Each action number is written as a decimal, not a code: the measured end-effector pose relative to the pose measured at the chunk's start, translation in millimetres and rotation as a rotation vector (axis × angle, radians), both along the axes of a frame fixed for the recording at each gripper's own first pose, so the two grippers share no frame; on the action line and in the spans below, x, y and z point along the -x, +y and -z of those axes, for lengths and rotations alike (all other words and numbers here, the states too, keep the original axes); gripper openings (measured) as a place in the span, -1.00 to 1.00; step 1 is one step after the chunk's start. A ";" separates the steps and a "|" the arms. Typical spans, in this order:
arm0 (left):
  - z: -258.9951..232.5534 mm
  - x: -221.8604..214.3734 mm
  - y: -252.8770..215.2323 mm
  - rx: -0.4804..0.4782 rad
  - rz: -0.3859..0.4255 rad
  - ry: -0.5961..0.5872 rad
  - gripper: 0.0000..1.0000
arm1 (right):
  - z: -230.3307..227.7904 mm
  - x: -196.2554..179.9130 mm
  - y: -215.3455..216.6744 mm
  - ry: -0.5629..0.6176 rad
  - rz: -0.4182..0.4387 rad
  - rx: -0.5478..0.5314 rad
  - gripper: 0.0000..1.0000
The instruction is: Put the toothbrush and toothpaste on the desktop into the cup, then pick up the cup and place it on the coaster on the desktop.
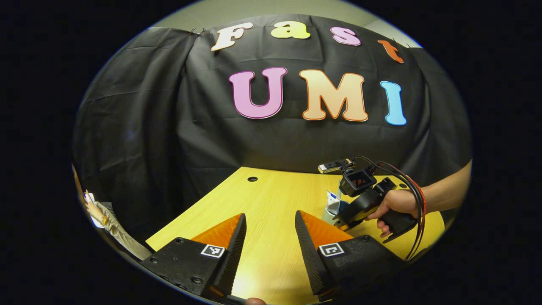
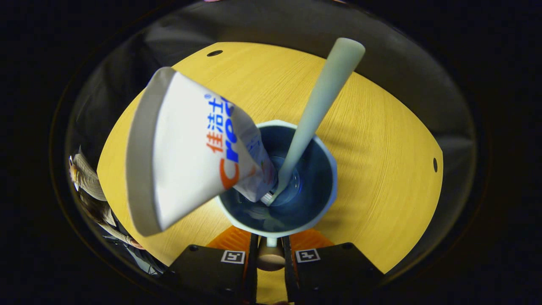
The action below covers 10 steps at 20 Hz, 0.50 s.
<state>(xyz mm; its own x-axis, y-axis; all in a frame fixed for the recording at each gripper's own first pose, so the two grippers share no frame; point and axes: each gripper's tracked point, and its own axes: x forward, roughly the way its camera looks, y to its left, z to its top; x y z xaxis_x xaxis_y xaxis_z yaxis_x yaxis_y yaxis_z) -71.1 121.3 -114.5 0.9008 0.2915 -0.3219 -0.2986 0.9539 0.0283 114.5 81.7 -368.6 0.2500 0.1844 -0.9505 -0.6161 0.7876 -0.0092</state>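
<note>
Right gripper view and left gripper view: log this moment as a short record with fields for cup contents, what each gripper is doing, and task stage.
cup: on the yellow desktop, seen from above
toothpaste: tube standing in the cup, leaning on the rim
toothbrush: standing in the cup, handle up
right gripper: fingers closed on the cup's handle at the near rim
left gripper: open, holding nothing, over the desktop
coaster: not identifiable
stage: both items in the cup; cup gripped for the move
</note>
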 end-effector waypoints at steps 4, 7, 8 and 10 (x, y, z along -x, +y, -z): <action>-2.4 -2.9 -5.0 -0.004 0.020 -0.002 0.31 | -9.8 -8.0 -5.1 -0.033 0.020 -0.018 0.02; -5.1 -9.6 -11.3 -0.001 0.041 -0.005 0.31 | -17.8 -6.5 -18.0 -0.034 0.053 -0.040 0.40; -7.5 -13.5 -14.7 -0.002 0.051 -0.009 0.31 | -21.8 -4.7 -22.8 -0.037 0.065 -0.053 0.43; -11.3 -21.8 -21.1 -0.007 0.070 -0.015 0.31 | -41.0 -1.7 -36.1 -0.052 0.093 -0.089 0.55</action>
